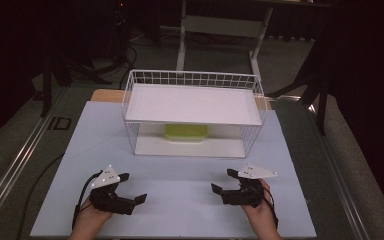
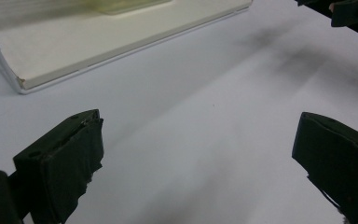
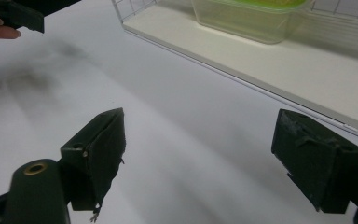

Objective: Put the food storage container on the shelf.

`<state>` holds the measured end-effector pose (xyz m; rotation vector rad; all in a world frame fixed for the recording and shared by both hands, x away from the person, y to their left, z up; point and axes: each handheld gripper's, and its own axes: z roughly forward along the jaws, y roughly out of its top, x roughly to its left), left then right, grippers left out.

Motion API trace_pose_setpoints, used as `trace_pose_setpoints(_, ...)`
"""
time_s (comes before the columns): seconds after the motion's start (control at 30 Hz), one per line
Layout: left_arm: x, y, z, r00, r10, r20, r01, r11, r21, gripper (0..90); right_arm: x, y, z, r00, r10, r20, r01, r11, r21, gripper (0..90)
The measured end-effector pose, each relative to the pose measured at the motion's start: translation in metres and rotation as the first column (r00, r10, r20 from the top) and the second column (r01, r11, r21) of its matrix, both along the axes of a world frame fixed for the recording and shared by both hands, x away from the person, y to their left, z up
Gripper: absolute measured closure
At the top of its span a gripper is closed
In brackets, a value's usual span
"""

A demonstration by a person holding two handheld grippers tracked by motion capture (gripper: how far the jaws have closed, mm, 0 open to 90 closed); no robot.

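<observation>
No writing or label is legible anywhere. One white wire rack (image 1: 192, 112) with two shelves stands on the tabletop (image 1: 180, 185); one green lidded container (image 1: 186, 132) sits on its lower shelf. Two grippers rest near the front edge, left gripper (image 1: 134, 187) and right gripper (image 1: 222, 181), both spread wide and empty.
</observation>
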<state>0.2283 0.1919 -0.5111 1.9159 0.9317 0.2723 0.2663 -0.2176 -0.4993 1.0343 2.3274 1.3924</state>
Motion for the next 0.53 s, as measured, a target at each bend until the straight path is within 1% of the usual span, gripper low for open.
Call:
trace_pose_setpoints(0.13, 0.002, -0.001, 0.0, 0.9999, 0.006, 0.012, -0.006, 1.0, -0.007, 2.9, 0.001, -0.004, -0.006, 0.9997, -0.01, 0.021, 0.01, 1.0, -0.001, 17.6)
trace_pose_setpoints(0.17, 0.003, -0.001, 0.0, 0.9999, 0.008, 0.01, -0.008, 0.9999, -0.014, 2.9, 0.002, -0.005, -0.006, 0.9997, -0.011, 0.02, 0.011, 1.0, -0.005, 17.6)
trace_pose_setpoints(0.2, 0.003, -0.001, -0.001, 0.9999, 0.011, 0.004, -0.011, 0.9998, -0.015, 2.9, 0.003, -0.005, -0.007, 0.9995, -0.013, 0.028, 0.014, 1.0, -0.014, 17.6)
trace_pose_setpoints(0.23, 0.004, -0.001, -0.003, 0.9999, 0.011, 0.001, -0.011, 0.9998, -0.015, 2.9, 0.004, -0.007, -0.008, 0.9992, -0.02, 0.033, 0.02, 1.0, -0.013, 17.6)
trace_pose_setpoints(0.3, 0.004, -0.001, -0.005, 0.9999, 0.01, -0.004, -0.01, 0.9998, -0.015, 2.9, 0.005, -0.008, -0.01, 0.9994, -0.027, 0.023, 0.027, 1.0, 0.001, 17.6)
trace_pose_setpoints(0.37, 0.004, -0.001, -0.006, 0.9999, 0.009, -0.006, -0.009, 0.9998, -0.016, 2.9, 0.006, -0.009, -0.01, 0.9993, -0.028, 0.023, 0.028, 1.0, -0.002, 17.6)
trace_pose_setpoints(0.43, 0.005, -0.002, -0.007, 1.0, 0.007, -0.007, -0.007, 0.9998, -0.017, 2.9, 0.006, -0.009, -0.013, 0.9991, -0.02, 0.037, 0.021, 1.0, -0.02, 17.6)
trace_pose_setpoints(0.53, 0.005, -0.001, -0.008, 0.9999, 0.005, -0.009, -0.005, 0.9999, -0.016, 2.9, 0.007, -0.008, -0.017, 0.9996, -0.015, 0.025, 0.016, 0.999, -0.028, 17.6)
